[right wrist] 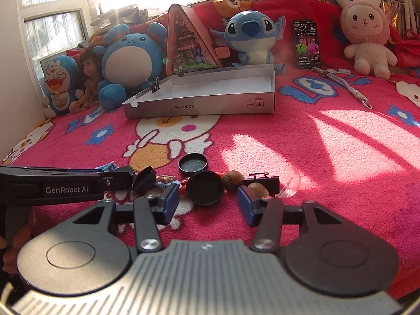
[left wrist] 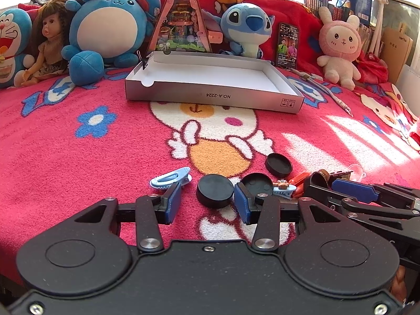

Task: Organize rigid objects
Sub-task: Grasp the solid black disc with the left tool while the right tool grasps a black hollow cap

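One black cap (left wrist: 215, 193) between left jaws, pads apart from it.

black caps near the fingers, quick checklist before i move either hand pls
1. The flat-topped black cap sits between the left fingers: ok.
2. The left fingers press on it: cannot tell, a gap shows on one side.
3. The hollow black cap sits between the right fingers: ok; whether it is gripped, cannot tell.
4. The blue hair clip is clear of the left fingers: not ok, it lies right at one tip.
5. The white box is open: ok.
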`<state>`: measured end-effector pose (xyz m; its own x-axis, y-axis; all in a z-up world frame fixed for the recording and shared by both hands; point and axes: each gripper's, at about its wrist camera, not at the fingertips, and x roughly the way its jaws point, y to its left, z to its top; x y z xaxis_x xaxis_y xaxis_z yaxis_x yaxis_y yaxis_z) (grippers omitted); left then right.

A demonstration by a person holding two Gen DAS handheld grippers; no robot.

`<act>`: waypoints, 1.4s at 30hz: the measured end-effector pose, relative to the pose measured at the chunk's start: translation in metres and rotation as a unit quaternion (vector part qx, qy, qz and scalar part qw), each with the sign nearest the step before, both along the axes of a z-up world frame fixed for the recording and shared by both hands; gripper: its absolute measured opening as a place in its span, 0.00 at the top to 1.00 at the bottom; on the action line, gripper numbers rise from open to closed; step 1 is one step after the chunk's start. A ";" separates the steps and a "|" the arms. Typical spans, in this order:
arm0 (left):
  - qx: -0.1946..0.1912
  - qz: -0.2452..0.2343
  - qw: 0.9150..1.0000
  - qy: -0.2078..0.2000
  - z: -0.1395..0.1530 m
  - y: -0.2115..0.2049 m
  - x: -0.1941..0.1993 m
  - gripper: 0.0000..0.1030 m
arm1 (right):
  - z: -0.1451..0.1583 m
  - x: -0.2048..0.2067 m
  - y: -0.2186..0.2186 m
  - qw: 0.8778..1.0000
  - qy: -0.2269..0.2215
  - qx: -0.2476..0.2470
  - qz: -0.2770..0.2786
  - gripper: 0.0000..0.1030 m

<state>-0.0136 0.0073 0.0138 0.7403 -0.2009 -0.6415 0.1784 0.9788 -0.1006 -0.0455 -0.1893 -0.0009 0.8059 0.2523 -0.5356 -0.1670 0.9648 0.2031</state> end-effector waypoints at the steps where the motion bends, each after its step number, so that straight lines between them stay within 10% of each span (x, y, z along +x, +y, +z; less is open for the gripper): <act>1: -0.001 0.000 1.000 0.000 0.000 0.000 0.001 0.59 | 0.000 0.001 0.000 1.000 -0.002 -0.002 0.000 0.45; 42: 0.002 -0.003 1.000 -0.030 0.000 -0.002 0.003 0.70 | 0.004 -0.001 0.014 0.998 -0.028 -0.051 -0.010 0.64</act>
